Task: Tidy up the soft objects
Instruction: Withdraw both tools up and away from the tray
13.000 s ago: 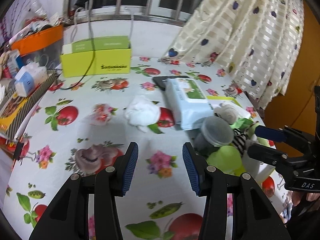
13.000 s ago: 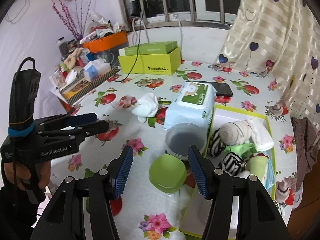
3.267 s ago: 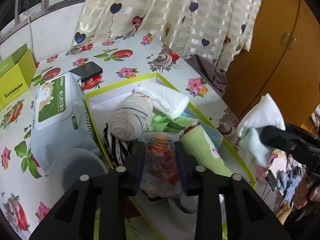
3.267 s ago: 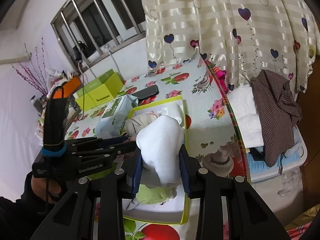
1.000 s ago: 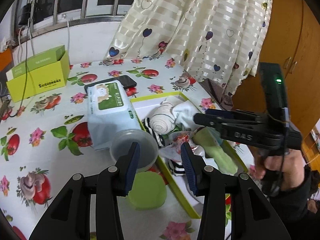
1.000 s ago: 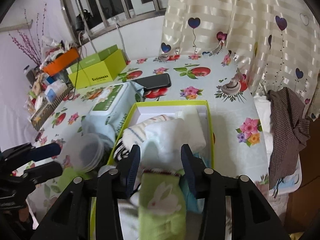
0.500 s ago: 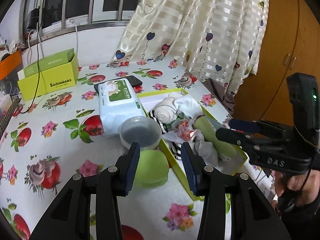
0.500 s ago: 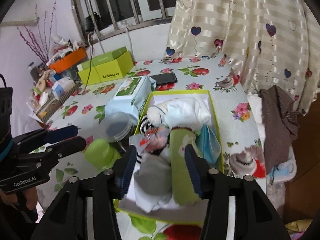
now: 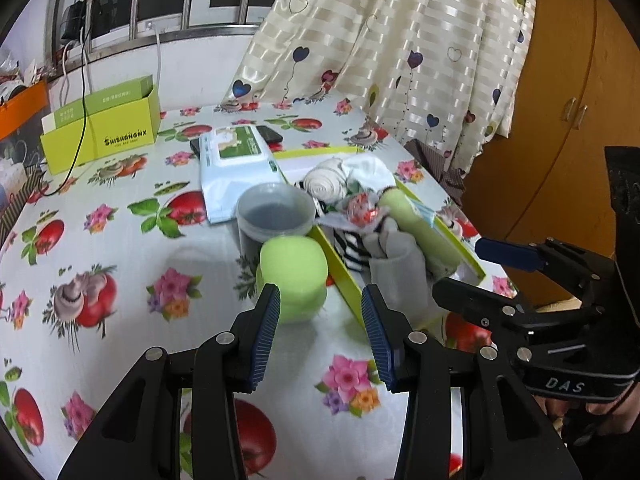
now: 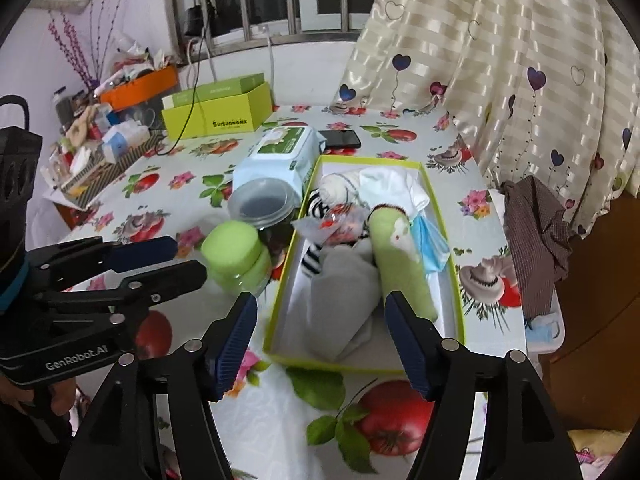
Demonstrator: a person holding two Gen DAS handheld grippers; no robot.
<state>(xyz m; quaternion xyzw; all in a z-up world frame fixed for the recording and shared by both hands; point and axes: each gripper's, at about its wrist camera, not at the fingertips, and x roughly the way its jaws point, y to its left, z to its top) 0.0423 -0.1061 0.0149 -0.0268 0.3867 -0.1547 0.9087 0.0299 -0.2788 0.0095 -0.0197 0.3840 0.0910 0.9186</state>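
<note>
Right tongs [image 10: 320,336] hang wide, jaws just been opening, nothing between them, poised above the six o'clock end of the yellow-rimmed box [image 10: 442,216]. Left tongs [image 9: 320,336] are released too, empty, blue pads clear of everything, hovering over the flowered tabletop [image 9: 120,240]. Just ahead at twelve o'clock sits the green lidded jar [image 9: 294,268], a grey tub [image 9: 274,216] behind it. Inside the box: grey sock [image 10: 348,284], green rabbit sock [image 10: 400,260], striped socks [image 10: 316,208], white cloth [image 10: 390,184]. Wet-wipes pack [image 10: 280,156] lies at the box's ten o'clock.
</note>
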